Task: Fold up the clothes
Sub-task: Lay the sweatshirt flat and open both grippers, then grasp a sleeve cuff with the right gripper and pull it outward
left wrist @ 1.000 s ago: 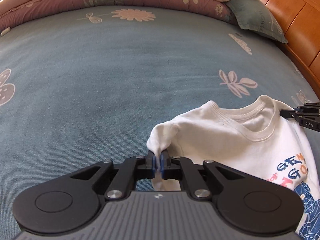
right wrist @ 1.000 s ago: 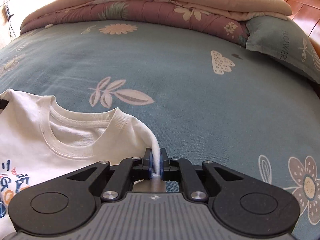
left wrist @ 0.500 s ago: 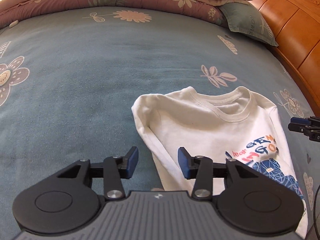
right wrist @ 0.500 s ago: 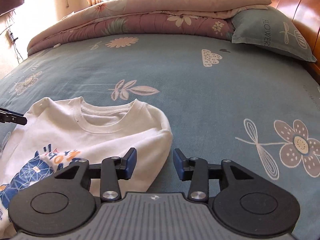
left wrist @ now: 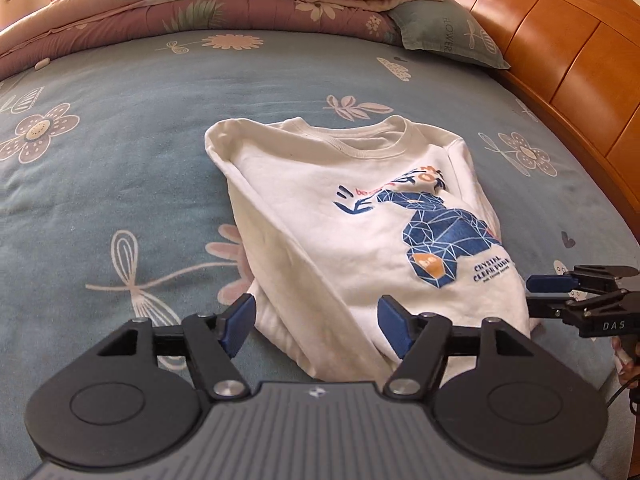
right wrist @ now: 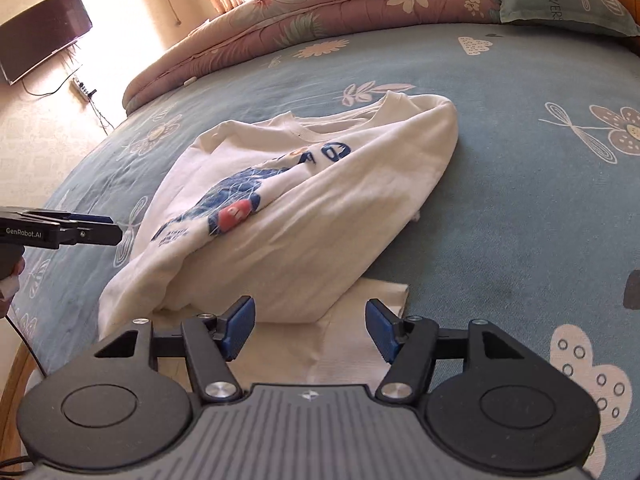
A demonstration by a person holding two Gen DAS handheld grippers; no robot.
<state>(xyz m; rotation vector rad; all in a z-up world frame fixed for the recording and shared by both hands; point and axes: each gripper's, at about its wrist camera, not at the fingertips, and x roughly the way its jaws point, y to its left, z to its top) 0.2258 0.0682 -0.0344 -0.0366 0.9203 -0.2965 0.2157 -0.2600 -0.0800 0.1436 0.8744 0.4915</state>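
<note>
My left gripper (left wrist: pixel 312 326) and right gripper (right wrist: pixel 308 326) both hang released, jaws spread, grasping nothing. The white cotton sweatshirt with a blue print (left wrist: pixel 360 216) lies folded on the blue floral bedsheet (left wrist: pixel 120 160), near the wooden headboard (left wrist: pixel 560 60) edge.

Sweatshirt (left wrist: pixel 320 216) soft white cloth, ribbed at neck, flat blue print on front. Under sweatshirt, bedsheet (left wrist: pixel 132 148) fuzzy matt blue cloth. Behind sweatshirt, quilt (left wrist: pixel 224 4) puffy pink cloth. Headboard (left wrist: pixel 560 52) shiny smooth wood. Left gripper (left wrist: pixel 316 322) matt black plastic, blue pads (left wrist: pixel 394 330), shiny metal screws.
</note>
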